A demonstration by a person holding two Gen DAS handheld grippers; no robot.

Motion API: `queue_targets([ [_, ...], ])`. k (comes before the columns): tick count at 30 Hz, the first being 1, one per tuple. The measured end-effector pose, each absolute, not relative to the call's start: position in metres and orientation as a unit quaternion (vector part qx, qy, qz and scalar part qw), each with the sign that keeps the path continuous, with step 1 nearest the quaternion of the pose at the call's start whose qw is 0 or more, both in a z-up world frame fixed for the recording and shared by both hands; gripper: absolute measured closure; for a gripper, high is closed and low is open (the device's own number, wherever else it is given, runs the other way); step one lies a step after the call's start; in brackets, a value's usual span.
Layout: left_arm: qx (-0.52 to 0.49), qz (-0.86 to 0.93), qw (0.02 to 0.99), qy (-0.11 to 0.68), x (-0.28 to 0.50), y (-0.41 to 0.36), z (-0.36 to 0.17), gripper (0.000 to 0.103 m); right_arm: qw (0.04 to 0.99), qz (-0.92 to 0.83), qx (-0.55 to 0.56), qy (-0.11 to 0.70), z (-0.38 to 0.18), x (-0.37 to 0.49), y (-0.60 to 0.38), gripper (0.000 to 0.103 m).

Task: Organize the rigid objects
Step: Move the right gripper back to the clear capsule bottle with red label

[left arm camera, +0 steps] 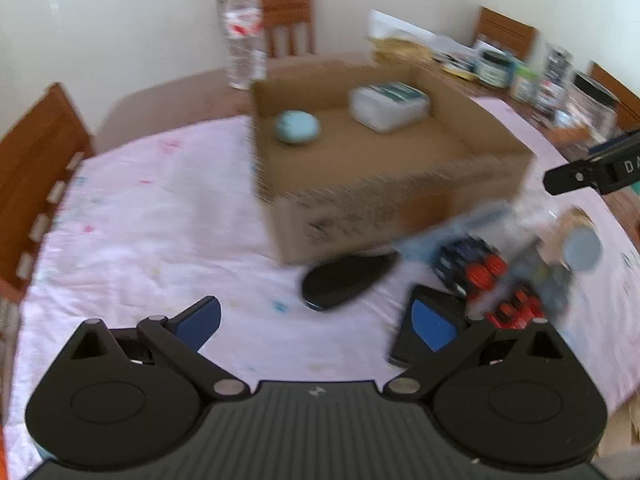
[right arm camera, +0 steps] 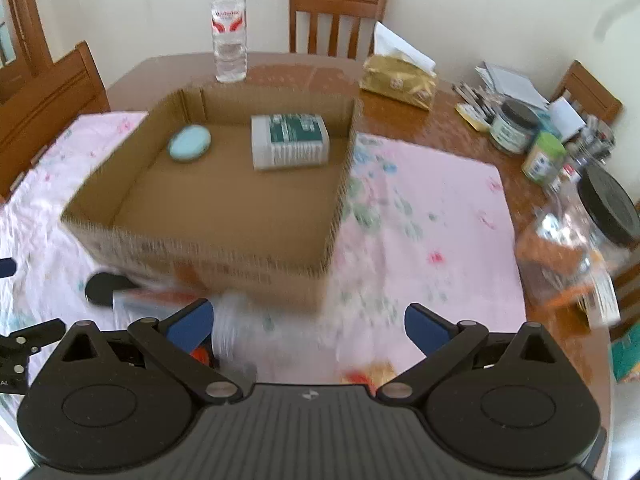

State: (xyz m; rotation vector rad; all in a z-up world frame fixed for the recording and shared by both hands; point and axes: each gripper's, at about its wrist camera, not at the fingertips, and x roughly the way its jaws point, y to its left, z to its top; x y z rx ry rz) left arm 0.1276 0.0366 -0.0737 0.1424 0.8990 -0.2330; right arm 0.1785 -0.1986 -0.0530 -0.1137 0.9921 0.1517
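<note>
An open cardboard box (left arm camera: 380, 216) (right arm camera: 208, 256) stands on the pink cloth. It holds a light blue oval piece (left arm camera: 298, 127) (right arm camera: 189, 143) and a white container with a green label (left arm camera: 390, 106) (right arm camera: 290, 142). In front of the box lie a black oval object (left arm camera: 344, 282) (right arm camera: 105, 288), a clear pack of red and black parts (left arm camera: 486, 276) (right arm camera: 160, 300), and a tube with a grey-blue cap (left arm camera: 580, 246). My left gripper (left arm camera: 316, 326) hovers open just before the black oval object. My right gripper (right arm camera: 310, 330) is open above the cloth near the box's front corner, nothing between its fingers.
A water bottle (right arm camera: 229, 28), a gold tissue pack (right arm camera: 400, 76), small jars (right arm camera: 514, 126) and a big jar with a black lid (right arm camera: 580, 232) stand on the wooden table. Chairs (right arm camera: 338, 16) ring the table. A flat black item (left arm camera: 424, 320) lies under my left gripper's right finger.
</note>
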Motion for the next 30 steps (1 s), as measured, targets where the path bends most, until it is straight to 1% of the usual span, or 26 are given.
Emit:
queue_targets([
  [6,0.096,-0.166,0.869,0.457,0.119,0.013,-0.096,0.002,0.869,0.062,-0.06,0.487,-0.065,0.153,-0.208,0.0],
  [13,0.122,-0.169,0.852,0.48,0.12,-0.008,-0.12,0.001,0.864,0.088,-0.067,0.491,-0.078,0.139,-0.223,0.0],
  [23,0.093,-0.116,0.858,0.491,0.124,0.004,-0.119,0.0,0.855,0.104,-0.065,0.504,-0.092,0.15,-0.246,0.0],
  [30,0.073,-0.069,0.865,0.492,0.129,0.016,-0.119,0.0,0.845,0.084,-0.078,0.522,-0.114,0.164,-0.26,0.0],
])
